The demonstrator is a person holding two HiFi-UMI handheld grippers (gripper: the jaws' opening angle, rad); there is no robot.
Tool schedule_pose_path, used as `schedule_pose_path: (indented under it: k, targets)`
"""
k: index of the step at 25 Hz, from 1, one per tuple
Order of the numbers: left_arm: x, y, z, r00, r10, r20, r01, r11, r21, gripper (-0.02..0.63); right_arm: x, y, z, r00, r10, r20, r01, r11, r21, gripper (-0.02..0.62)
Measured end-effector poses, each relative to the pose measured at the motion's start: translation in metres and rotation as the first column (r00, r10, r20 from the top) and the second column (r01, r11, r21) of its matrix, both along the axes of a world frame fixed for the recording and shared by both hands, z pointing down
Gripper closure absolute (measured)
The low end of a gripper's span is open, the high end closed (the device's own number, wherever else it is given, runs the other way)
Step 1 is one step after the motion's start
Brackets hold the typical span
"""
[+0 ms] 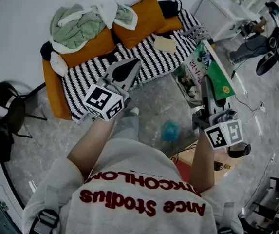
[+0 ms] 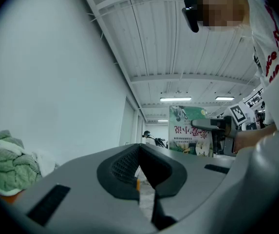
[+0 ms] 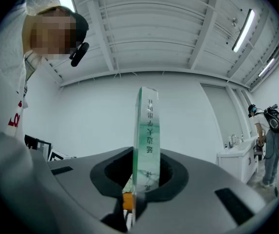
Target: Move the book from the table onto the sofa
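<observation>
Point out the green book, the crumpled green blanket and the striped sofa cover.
green illustrated book (image 1: 220,79), head view, on its green cover
crumpled green blanket (image 1: 76,26), head view, its middle
black-and-white striped sofa cover (image 1: 161,62), head view, bare stripes

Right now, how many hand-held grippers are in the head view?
2. The left hand-held gripper, shut and empty, is near the sofa; the right hand-held gripper, further right, grips the green book.

Can't read cover print on book (image 1: 217,74) from head view (too small). Can't see its lower edge, tucked behind right gripper (image 1: 206,86). Get only spine edge-on in right gripper view, so no covers. Lose pt of sofa (image 1: 158,57) front behind left gripper (image 1: 128,69). Lose chair (image 1: 8,108) partly past head view's left edge.
</observation>
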State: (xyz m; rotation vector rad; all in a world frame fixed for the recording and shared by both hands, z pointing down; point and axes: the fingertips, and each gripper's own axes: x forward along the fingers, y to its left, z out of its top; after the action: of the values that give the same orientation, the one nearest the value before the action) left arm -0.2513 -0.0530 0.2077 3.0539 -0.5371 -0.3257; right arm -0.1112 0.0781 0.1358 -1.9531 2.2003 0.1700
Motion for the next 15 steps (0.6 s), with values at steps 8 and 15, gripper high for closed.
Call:
schedule_pose_path:
  k: [8, 15]
  targets:
    - [-0.011, 0.010, 0.002, 1.000, 0.021, -0.013, -0.022, 1.000, -0.006, 0.591, -0.019, 0.021, -0.002, 0.999, 0.028, -0.023, -0.029, 1.000, -0.005, 0.514]
    - [-0.083, 0.132, 0.016, 0.999, -0.005, -0.037, 0.005, 1.000, -0.001, 0.591, -0.091, 0.144, 0.010, 0.999, 0.000, -0.054, 0.000, 1.000, -0.002, 0.514]
